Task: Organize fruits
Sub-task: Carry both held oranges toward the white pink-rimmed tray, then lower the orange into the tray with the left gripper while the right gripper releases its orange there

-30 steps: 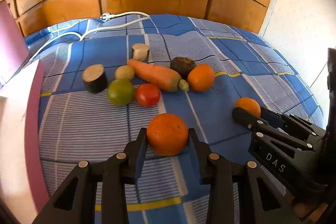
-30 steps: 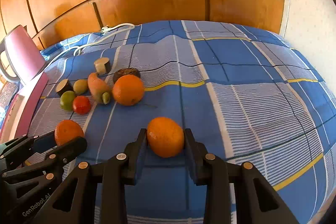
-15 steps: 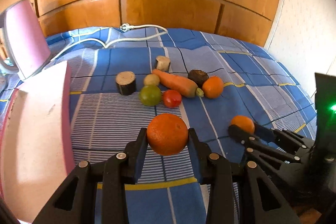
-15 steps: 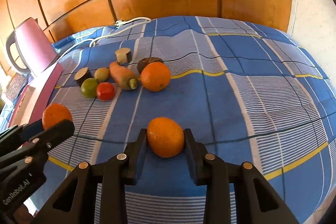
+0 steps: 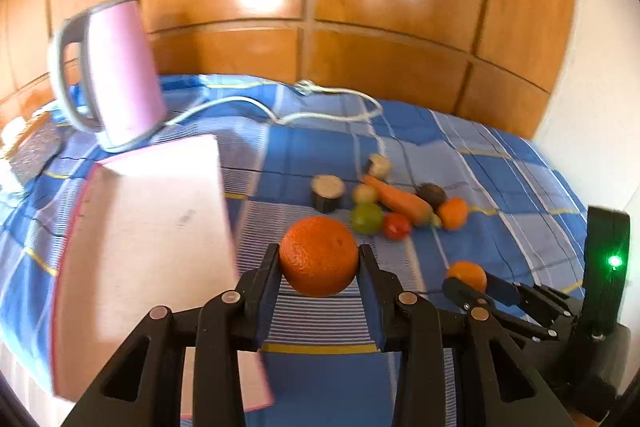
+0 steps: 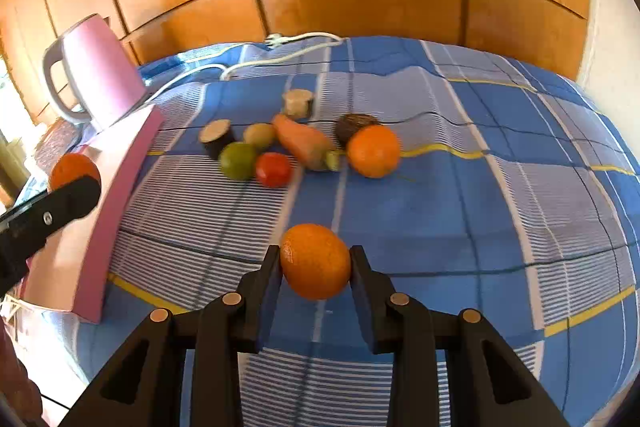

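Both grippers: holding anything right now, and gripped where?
Left gripper pinches an orange across its sides. Right gripper pinches another orange, likewise across its widest part.

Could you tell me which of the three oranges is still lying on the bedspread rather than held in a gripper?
The orange beside the carrot; each of the other two sits clamped in a gripper.

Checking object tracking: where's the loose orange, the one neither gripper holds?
The loose orange lies on the blue checked bedspread, at the right end of the produce cluster in both views, beside the carrot and the dark round fruit.
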The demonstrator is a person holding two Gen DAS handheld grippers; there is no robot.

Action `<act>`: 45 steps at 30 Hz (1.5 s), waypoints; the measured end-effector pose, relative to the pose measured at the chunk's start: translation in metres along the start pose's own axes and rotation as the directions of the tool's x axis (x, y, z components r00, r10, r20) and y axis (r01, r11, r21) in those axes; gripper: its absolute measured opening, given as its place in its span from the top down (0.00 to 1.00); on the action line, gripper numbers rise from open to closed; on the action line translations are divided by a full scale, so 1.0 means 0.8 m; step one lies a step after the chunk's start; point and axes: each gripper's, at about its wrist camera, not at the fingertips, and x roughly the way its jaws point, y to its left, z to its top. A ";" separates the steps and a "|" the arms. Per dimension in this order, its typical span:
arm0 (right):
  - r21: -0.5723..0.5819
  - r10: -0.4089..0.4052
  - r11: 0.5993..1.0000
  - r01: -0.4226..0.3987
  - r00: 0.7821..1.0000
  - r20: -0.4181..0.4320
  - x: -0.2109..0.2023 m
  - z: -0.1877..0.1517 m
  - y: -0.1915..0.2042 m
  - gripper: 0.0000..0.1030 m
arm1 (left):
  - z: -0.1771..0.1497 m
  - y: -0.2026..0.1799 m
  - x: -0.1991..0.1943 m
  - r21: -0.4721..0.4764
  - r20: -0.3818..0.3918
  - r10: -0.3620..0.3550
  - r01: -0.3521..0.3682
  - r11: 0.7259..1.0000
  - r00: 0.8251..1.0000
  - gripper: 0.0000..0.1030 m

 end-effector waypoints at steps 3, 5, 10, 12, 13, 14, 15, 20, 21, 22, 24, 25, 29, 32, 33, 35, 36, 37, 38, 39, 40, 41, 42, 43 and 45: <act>-0.019 0.028 0.999 -0.028 1.000 -0.001 -0.002 0.004 0.015 0.67 | 0.004 0.023 -0.011 -0.036 0.023 0.037 -0.036 0.999 0.999 0.64; -0.031 0.060 0.998 -0.060 0.998 -0.002 -0.005 0.008 0.027 0.67 | 0.007 0.039 -0.016 -0.058 0.035 0.069 -0.067 0.996 0.997 0.64; -0.079 0.132 0.988 -0.132 0.991 -0.006 -0.011 0.020 0.061 0.67 | 0.006 0.085 -0.022 -0.121 0.041 0.166 -0.160 0.980 0.985 0.64; -0.104 0.166 0.981 -0.166 0.986 -0.009 -0.013 0.025 0.080 0.67 | 0.004 0.103 -0.023 -0.145 0.037 0.203 -0.196 0.970 0.978 0.64; -0.115 0.180 0.977 -0.180 0.984 -0.011 -0.014 0.027 0.088 0.67 | 0.002 0.111 -0.023 -0.154 0.035 0.219 -0.211 0.965 0.975 0.64; -0.125 0.197 0.972 -0.197 0.980 -0.017 -0.014 0.029 0.098 0.67 | 0.000 0.118 -0.025 -0.162 0.034 0.230 -0.222 0.962 0.972 0.64; -0.134 0.216 0.967 -0.218 0.976 -0.024 -0.014 0.031 0.107 0.67 | -0.002 0.126 -0.026 -0.171 0.034 0.247 -0.238 0.956 0.968 0.64; -0.174 0.281 0.942 -0.287 0.958 -0.054 -0.010 0.040 0.148 0.67 | -0.011 0.157 -0.026 -0.206 0.011 0.302 -0.293 0.934 0.953 0.63; -0.182 0.292 0.937 -0.298 0.955 -0.060 -0.010 0.041 0.156 0.67 | -0.013 0.163 -0.025 -0.211 0.003 0.312 -0.304 0.929 0.950 0.63; -0.191 0.298 0.933 -0.305 0.952 -0.063 -0.009 0.041 0.162 0.67 | -0.015 0.166 -0.024 -0.216 -0.002 0.318 -0.311 0.925 0.948 0.63; -0.208 0.312 0.924 -0.321 0.947 -0.076 -0.006 0.042 0.177 0.67 | -0.019 0.176 -0.022 -0.231 -0.014 0.335 -0.329 0.915 0.942 0.63; -0.216 0.319 0.919 -0.330 0.944 -0.084 -0.004 0.043 0.184 0.67 | -0.021 0.180 -0.021 -0.236 -0.021 0.341 -0.336 0.912 0.940 0.63; -0.229 0.336 0.907 -0.354 0.935 -0.113 0.007 0.045 0.206 0.67 | -0.025 0.193 -0.016 -0.259 -0.039 0.355 -0.353 0.899 0.934 0.63; -0.233 0.340 0.903 -0.361 0.932 -0.127 0.015 0.045 0.218 0.67 | -0.027 0.197 -0.016 -0.266 -0.043 0.362 -0.360 0.894 0.931 0.63; -0.232 0.343 0.901 -0.366 0.930 -0.133 0.017 0.045 0.220 0.67 | -0.027 0.197 -0.017 -0.268 -0.044 0.365 -0.363 0.893 0.930 0.62; -0.229 0.344 0.901 -0.368 0.929 -0.139 0.023 0.046 0.223 0.66 | -0.027 0.198 -0.018 -0.271 -0.046 0.368 -0.366 0.890 0.929 0.62; -0.226 0.341 0.903 -0.367 0.929 -0.144 0.026 0.047 0.225 0.65 | -0.028 0.198 -0.018 -0.275 -0.046 0.367 -0.365 0.889 0.929 0.62; -0.224 0.338 0.904 -0.364 0.929 -0.147 0.027 0.047 0.226 0.65 | -0.028 0.199 -0.018 -0.278 -0.047 0.367 -0.365 0.889 0.929 0.62; -0.220 0.337 0.906 -0.363 0.930 -0.146 0.028 0.047 0.227 0.65 | -0.029 0.199 -0.017 -0.279 -0.049 0.366 -0.365 0.888 0.929 0.62; -0.214 0.339 0.906 -0.364 0.929 -0.147 0.027 0.046 0.225 0.65 | -0.028 0.199 -0.017 -0.279 -0.052 0.365 -0.365 0.888 0.929 0.62; -0.208 0.339 0.908 -0.365 0.929 -0.149 0.028 0.045 0.225 0.65 | -0.029 0.200 -0.016 -0.281 -0.054 0.364 -0.364 0.888 0.930 0.62; -0.203 0.335 0.910 -0.361 0.930 -0.149 0.029 0.044 0.224 0.65 | -0.029 0.201 -0.016 -0.285 -0.056 0.361 -0.361 0.888 0.931 0.61; -0.201 0.333 0.912 -0.358 0.931 -0.147 0.030 0.043 0.224 0.65 | -0.030 0.201 -0.017 -0.291 -0.053 0.358 -0.357 0.888 0.932 0.60; -0.197 0.331 0.914 -0.356 0.932 -0.146 0.030 0.042 0.224 0.64 | -0.029 0.202 -0.019 -0.297 -0.046 0.356 -0.353 0.887 0.933 0.53; -0.187 0.337 0.914 -0.360 0.930 -0.146 0.030 0.040 0.223 0.64 | -0.028 0.201 -0.024 -0.302 -0.032 0.371 -0.362 0.882 0.928 0.43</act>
